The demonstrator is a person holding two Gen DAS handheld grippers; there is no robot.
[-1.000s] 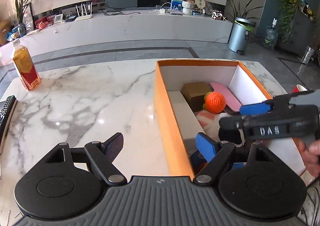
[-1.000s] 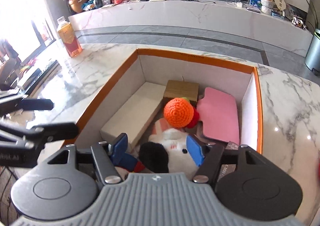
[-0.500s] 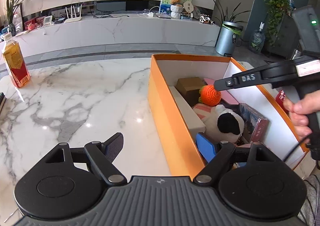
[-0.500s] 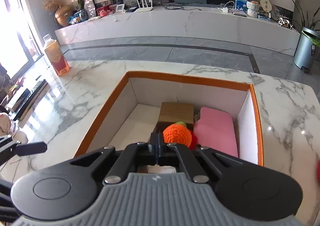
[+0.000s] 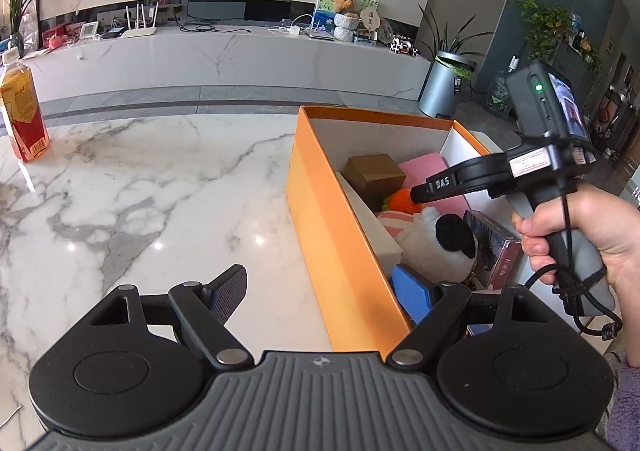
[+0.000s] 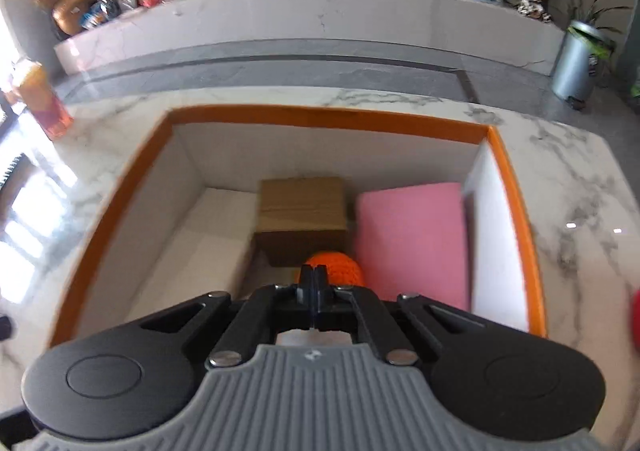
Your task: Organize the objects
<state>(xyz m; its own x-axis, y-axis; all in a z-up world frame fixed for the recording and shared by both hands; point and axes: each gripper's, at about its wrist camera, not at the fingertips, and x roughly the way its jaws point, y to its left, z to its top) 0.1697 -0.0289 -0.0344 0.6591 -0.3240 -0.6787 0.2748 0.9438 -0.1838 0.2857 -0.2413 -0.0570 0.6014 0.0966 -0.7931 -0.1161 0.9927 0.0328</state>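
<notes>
An open orange box (image 5: 332, 219) stands on the marble table. Inside lie a brown carton (image 5: 374, 171), a pink pad (image 5: 424, 167), an orange crocheted ball (image 5: 400, 199), a panda plush (image 5: 440, 239), a long white box (image 5: 376, 223) and a patterned packet (image 5: 496, 247). My left gripper (image 5: 320, 291) is open and straddles the box's near left wall, holding nothing. A hand holds my right gripper (image 5: 416, 193) over the box, tip just above the ball. In the right wrist view that gripper (image 6: 315, 275) is shut and empty, in front of the orange ball (image 6: 340, 271), the brown carton (image 6: 302, 219) and the pink pad (image 6: 412, 243).
A drink bottle (image 5: 22, 111) stands at the table's far left. A red object (image 6: 634, 315) shows at the right edge of the table beside the box. Bare marble (image 5: 160, 191) stretches left of the box. A long white counter and a grey bin stand beyond the table.
My right gripper stood open around the panda plush, then shut empty, lifted off it and moved forward toward the orange ball. The left gripper stayed open at the box wall.
</notes>
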